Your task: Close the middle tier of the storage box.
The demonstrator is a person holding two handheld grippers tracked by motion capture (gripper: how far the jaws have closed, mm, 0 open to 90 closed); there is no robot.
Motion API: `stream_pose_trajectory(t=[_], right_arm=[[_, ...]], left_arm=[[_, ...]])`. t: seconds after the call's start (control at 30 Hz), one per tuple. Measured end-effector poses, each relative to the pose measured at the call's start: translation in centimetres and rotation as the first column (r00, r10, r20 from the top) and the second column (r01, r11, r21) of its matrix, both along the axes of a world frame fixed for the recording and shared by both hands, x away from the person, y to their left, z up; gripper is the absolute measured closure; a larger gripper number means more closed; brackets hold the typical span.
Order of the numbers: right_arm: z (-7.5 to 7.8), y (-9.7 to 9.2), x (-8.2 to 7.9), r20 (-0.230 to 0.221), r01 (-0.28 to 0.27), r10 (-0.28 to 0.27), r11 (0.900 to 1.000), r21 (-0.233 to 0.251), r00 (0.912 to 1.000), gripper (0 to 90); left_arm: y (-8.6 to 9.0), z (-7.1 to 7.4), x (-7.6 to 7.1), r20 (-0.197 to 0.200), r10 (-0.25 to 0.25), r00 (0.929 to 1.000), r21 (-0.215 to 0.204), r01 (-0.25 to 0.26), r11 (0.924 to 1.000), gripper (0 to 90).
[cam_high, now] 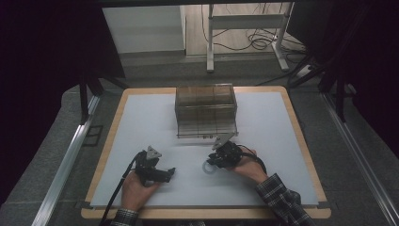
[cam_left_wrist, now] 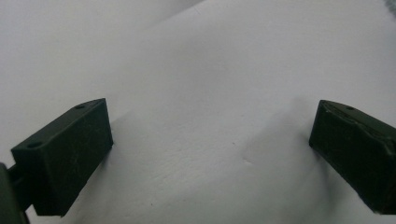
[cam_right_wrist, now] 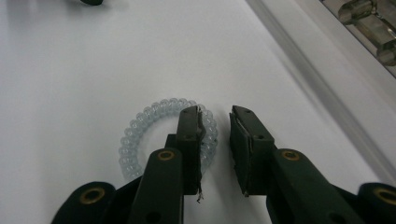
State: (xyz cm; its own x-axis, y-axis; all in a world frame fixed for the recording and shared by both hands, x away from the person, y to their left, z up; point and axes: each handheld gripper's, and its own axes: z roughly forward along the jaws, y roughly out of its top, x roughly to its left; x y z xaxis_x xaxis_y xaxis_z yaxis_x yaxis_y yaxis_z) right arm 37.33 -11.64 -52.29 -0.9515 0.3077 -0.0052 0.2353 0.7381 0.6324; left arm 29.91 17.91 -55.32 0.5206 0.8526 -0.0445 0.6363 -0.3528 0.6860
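A clear spiral hair tie (cam_right_wrist: 135, 135) lies flat on the white tabletop (cam_high: 141, 127), and in the high view the hair tie (cam_high: 207, 167) sits just left of the person's right hand. My right gripper (cam_right_wrist: 215, 112) points down at its right side. One jaw stands inside the ring and the other outside it, and the coil touches only the inner one. A narrow strip of table shows between the pads. From above, the right gripper (cam_high: 213, 162) is in front of the box. My left gripper (cam_high: 171, 172) rests near the table's front left; the left gripper (cam_left_wrist: 210, 105) is open wide over bare table.
A clear, brownish plastic box (cam_high: 205, 110) with inner compartments stands at the table's back middle, its front lip close behind the right gripper. Its corner (cam_right_wrist: 369, 28) shows at the upper right of the right gripper view. A wooden rim (cam_high: 301, 136) borders the table.
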Motion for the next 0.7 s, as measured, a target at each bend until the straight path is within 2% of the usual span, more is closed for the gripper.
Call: stream_pose_trajectory(t=[0.17, 0.47, 0.7], right_arm=[[-0.13, 0.12, -0.18, 0.021, -0.007, 0.007, 1.0000, 0.006, 0.9998, 79.4], [-0.10, 0.16, -0.25, 0.009, 0.005, -0.005, 0.9999, 0.010, 0.9999, 81.0], [0.31, -0.10, -0.22, 0.015, 0.013, -0.014, 0.9993, 0.035, 0.9998, 81.0]], left_arm=[[0.00, 0.02, -0.01, -0.001, 0.000, 1.0000, 0.002, 0.000, 1.0000, 0.0], [0.00, 0.01, 0.00, -0.002, 0.000, 1.0000, 0.001, 0.000, 1.0000, 0.0], [0.01, 0.01, 0.00, -0.001, -0.001, 1.0000, 0.001, 0.001, 1.0000, 0.0]])
